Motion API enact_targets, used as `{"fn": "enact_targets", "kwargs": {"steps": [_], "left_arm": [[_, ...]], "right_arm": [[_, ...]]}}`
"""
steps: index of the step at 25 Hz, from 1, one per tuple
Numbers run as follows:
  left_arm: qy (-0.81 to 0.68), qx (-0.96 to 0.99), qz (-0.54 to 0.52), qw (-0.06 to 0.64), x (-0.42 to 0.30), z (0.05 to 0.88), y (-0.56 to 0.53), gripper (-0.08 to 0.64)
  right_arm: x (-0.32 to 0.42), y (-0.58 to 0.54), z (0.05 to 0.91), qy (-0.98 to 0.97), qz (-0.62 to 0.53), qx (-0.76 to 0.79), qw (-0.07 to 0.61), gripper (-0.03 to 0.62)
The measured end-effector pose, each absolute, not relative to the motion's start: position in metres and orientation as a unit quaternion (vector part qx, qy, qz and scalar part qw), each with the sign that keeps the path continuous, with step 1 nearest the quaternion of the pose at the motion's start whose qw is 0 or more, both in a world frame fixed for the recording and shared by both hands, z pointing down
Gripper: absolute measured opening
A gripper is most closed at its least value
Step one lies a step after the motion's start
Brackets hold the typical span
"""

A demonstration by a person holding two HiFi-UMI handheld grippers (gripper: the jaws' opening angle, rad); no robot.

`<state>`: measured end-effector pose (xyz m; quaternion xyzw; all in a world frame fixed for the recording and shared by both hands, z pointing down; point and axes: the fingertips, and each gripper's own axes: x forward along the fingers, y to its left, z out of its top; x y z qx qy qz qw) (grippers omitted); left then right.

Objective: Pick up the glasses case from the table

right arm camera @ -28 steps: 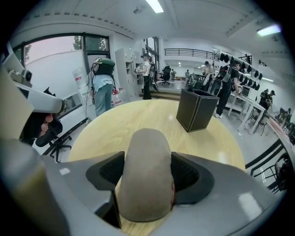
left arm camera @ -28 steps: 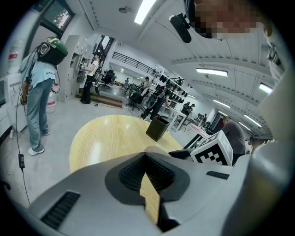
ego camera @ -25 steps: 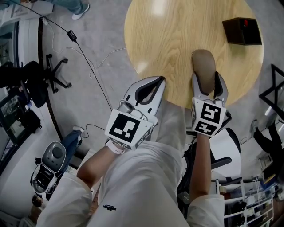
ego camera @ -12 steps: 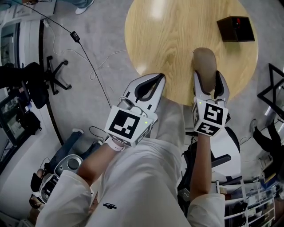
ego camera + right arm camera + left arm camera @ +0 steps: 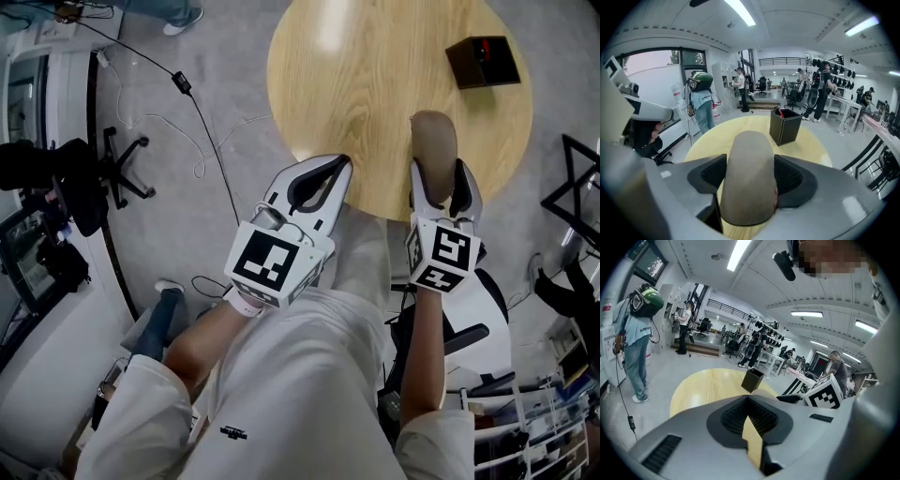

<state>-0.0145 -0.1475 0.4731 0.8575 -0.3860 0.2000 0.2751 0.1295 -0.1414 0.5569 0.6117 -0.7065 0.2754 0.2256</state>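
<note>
Right claw (image 5: 441, 180) pinching glasses case (image 5: 433, 136) across its width; case pokes forward past jaws, over counter (image 5: 366, 75). Side grip suits lift. Clear of counter yet? Cannot tell. Left claw (image 5: 337, 166) pressed together, empty, parked alongside, likely keeping out of way.

A dark open box (image 5: 482, 62) sits ahead on your right. A black chair base (image 5: 120, 161) stands on your left.
</note>
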Motion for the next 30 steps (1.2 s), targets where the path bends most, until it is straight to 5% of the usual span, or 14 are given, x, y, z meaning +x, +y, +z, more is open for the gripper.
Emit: {"fn": "enact_targets", "kwargs": {"steps": [30], "left_arm": [[-0.414, 0.861, 0.177, 0.237, -0.016, 0.390, -0.138, 0.006]], "right_arm": [[0.145, -0.128, 0.444, -0.736, 0.230, 0.609, 0.185, 0.330]]}}
